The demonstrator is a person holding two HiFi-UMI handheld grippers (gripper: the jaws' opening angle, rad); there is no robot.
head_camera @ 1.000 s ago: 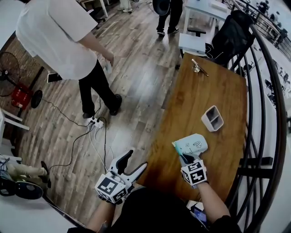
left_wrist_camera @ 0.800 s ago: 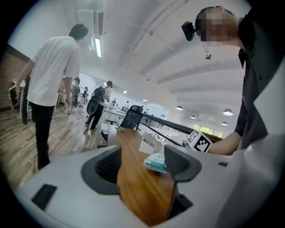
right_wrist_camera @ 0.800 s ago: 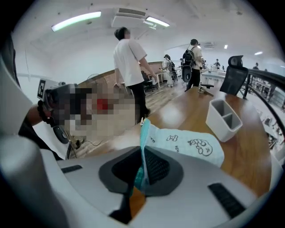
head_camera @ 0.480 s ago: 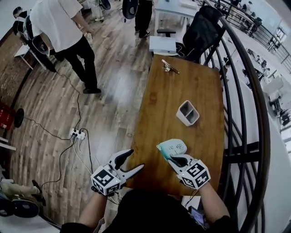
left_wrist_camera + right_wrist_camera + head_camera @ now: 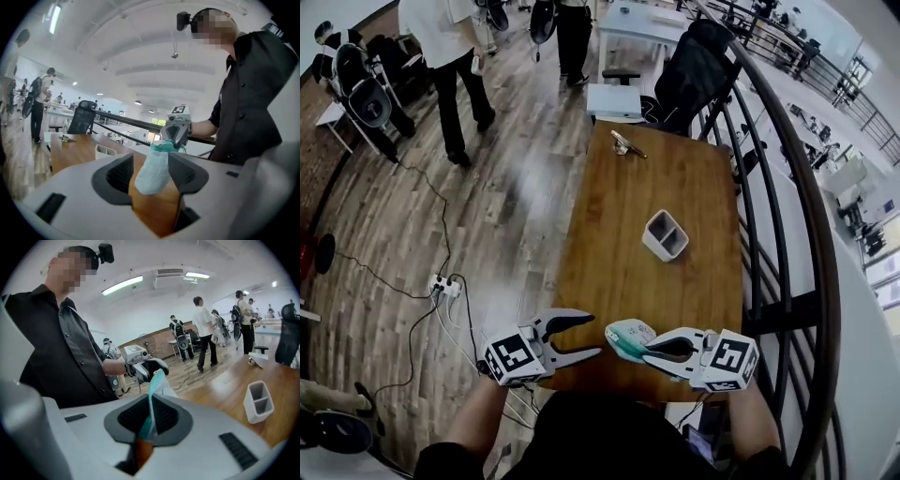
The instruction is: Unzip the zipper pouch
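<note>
The right tongs (image 5: 151,417) are clenched on the teal zipper edge of the pouch (image 5: 628,338). They hold it raised above the near edge of the counter (image 5: 619,216), with its pale body reaching toward the left tongs (image 5: 594,336). The left tongs stand apart and have just been closing. In the left gripper view the pouch shows between their jaws with a gap on each side, so they are not pressing it. A grey two-slot box (image 5: 665,234) stands mid-counter, well apart from the pouch.
</note>
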